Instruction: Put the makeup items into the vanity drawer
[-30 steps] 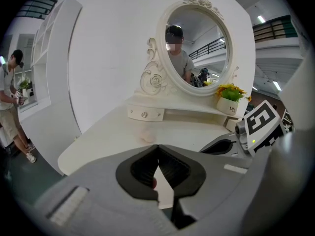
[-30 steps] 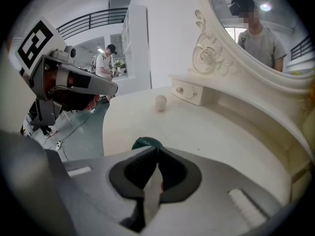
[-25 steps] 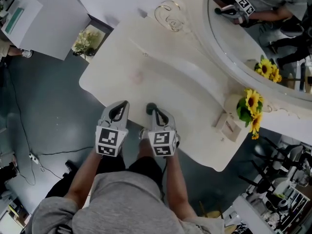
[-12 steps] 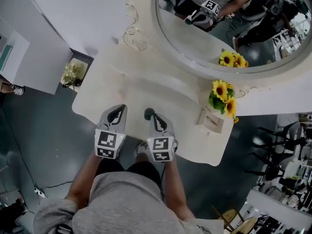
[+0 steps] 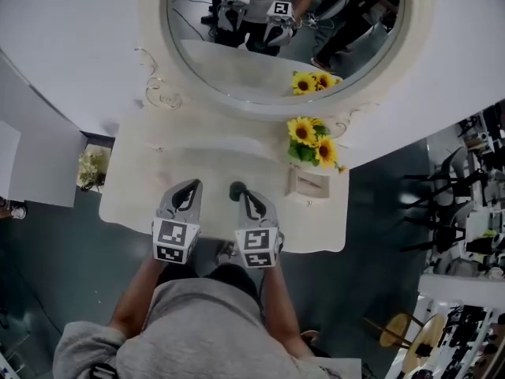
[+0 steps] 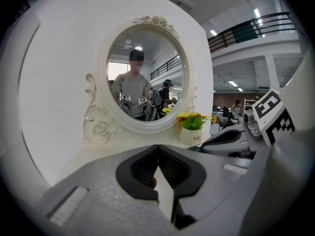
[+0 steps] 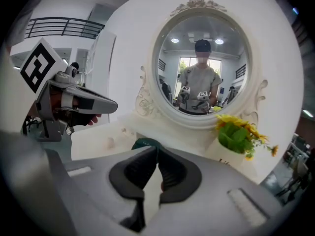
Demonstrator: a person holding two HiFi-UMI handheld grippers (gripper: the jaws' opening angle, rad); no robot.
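- At the vanity's point(image 5: 142, 192) near edge, left gripper point(image 5: 192, 185) and right gripper point(image 5: 244, 195) hover, both with jaws together and empty, probably readying a pick.
- A dark green round item point(image 5: 236, 188) lies just beyond the right tips.

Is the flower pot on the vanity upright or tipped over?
Upright: the flower pot stands on its base, flowers pointing up.

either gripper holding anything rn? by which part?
Right gripper seems to pinch a dark green item by its near edge, at the jaw tips. Left gripper is shut on nothing.
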